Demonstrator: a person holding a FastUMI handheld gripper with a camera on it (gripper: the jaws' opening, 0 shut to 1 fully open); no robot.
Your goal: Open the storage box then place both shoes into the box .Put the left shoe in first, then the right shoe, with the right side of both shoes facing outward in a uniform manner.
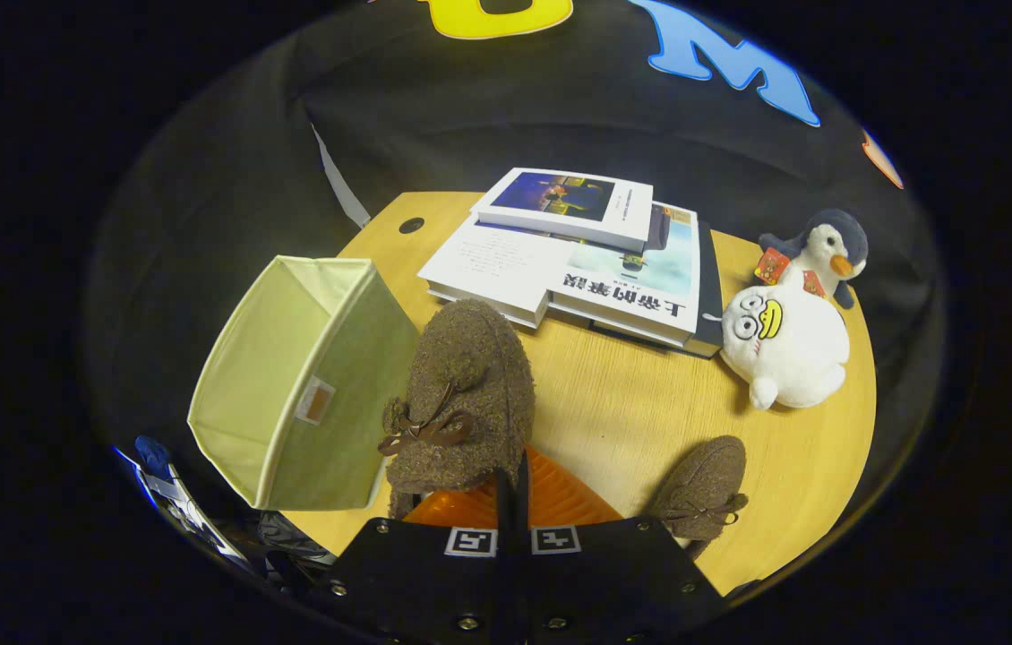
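The gripper (513,484) is pinching the brown shoe (466,394) by its heel, risking slippage before reaching the open box (291,385).

Your gripper (513,502) has its fingers pressed together over the heel of the brown shoe (461,394), so you can't see that heel or whether anything sits between them. The second shoe (701,488) is half hidden behind the gripper's body.
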